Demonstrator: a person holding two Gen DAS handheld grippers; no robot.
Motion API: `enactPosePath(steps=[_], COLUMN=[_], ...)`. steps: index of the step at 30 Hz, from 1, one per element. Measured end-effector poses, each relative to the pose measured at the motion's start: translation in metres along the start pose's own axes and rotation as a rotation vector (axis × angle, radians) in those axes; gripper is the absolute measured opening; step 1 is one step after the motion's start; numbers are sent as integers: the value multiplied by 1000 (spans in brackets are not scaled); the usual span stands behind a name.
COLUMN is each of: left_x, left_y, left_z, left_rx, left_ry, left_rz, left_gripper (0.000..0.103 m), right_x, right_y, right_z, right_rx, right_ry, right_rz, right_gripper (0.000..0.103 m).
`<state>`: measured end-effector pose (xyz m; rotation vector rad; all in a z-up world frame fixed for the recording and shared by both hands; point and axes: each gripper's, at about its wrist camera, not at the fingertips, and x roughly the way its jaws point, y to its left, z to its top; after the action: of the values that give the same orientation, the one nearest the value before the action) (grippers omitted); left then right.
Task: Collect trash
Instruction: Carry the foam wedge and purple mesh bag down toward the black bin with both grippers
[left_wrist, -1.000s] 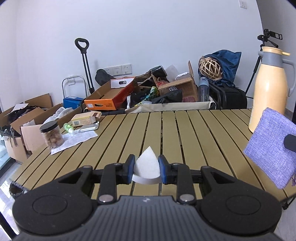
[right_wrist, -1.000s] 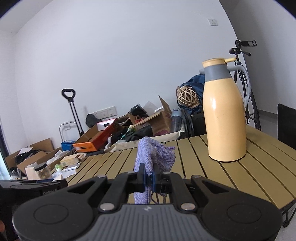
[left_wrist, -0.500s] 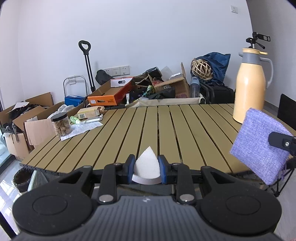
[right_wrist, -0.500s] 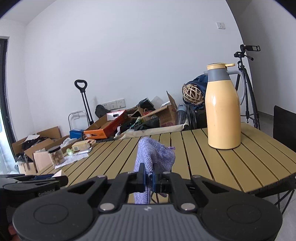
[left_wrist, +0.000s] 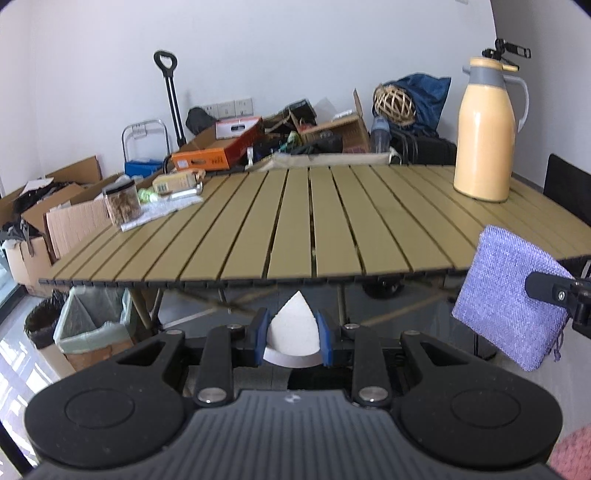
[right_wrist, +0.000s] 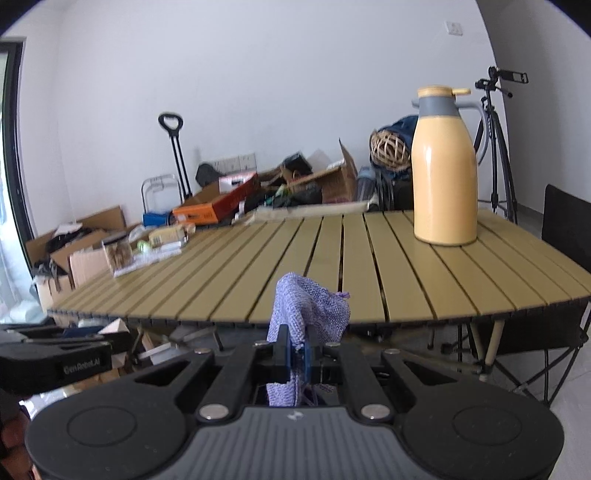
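Left gripper (left_wrist: 291, 341) is clamped on a white scrap (left_wrist: 292, 332): stiff-looking, pointed at the top w/ curved sides, like a folded paper cone, lower edge curling fwd in a pale band. It sits between the blue pads (left_wrist: 263, 332), held off the table (left_wrist: 332, 221), just short of its near edge. Right gripper (right_wrist: 295, 356) is pinched tight on a purple cloth (right_wrist: 310, 310), coarse woven, w/ a loose thread at one corner; it bunches up above the pads and hangs below them. Lined bin (left_wrist: 92, 325) stands on the floor under the table's left end.
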<state>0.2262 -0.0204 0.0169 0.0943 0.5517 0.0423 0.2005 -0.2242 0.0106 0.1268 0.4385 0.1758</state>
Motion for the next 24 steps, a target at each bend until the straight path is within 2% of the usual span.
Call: enactPosePath(steps=[9, 24], left_x=[15, 59], left_y=[6, 4], left_z=[-33, -81], left_rx=[10, 31], left_ry=[78, 230], left_rz=[5, 4], left_gripper=[28, 28], right_x=[11, 53], right_y=[-3, -6], right_z=[-38, -88], right_rx=[-3, -11], right_ry=[107, 279], right_rz=[-8, -31], right_gripper=[6, 6])
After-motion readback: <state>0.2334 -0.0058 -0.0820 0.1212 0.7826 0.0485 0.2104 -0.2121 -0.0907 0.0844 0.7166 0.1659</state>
